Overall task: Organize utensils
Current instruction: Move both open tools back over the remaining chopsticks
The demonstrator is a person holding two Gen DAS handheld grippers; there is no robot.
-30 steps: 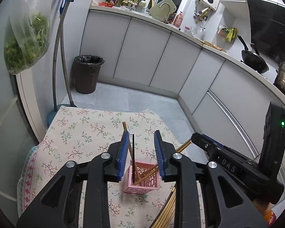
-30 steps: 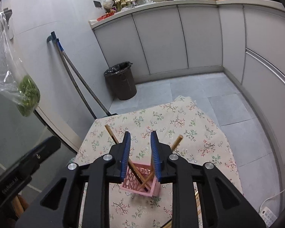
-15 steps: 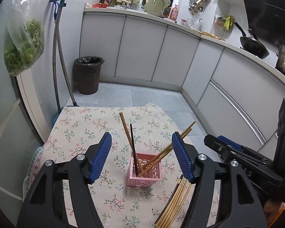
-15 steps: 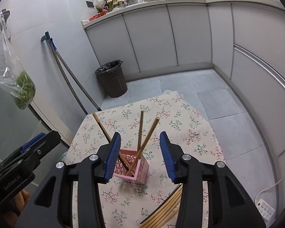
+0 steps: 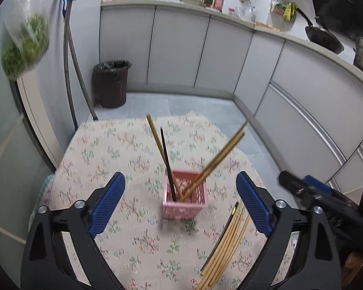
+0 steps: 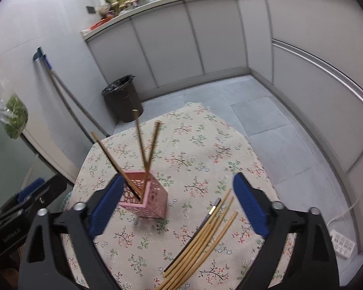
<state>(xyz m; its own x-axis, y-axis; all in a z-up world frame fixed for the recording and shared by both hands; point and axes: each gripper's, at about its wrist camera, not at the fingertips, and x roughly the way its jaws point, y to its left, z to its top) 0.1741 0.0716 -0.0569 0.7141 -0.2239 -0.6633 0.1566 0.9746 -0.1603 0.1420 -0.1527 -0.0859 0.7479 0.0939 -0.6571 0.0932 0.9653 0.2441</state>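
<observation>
A pink lattice basket [image 5: 185, 201] stands on the floral tablecloth [image 5: 123, 159]; it also shows in the right wrist view [image 6: 148, 199]. Several chopsticks lean in it: bamboo ones [image 5: 215, 162] and a dark one [image 5: 167, 162]. A bundle of loose bamboo chopsticks [image 5: 223, 246] with a dark one lies flat to the basket's right, seen also in the right wrist view [image 6: 200, 236]. My left gripper [image 5: 180, 205] is wide open and empty, above and in front of the basket. My right gripper [image 6: 176, 207] is wide open and empty, between basket and loose bundle.
The small table's edges drop to a grey tiled floor [image 6: 266, 118]. A black bin [image 5: 111, 82] and a mop [image 5: 70, 72] stand by the wall. White cabinets [image 5: 205, 55] curve round the back. A power strip [image 6: 342, 242] lies on the floor at right.
Both grippers opened from nearly shut to wide open and pulled back from the basket. The chopsticks they held now stand loose in the basket.
</observation>
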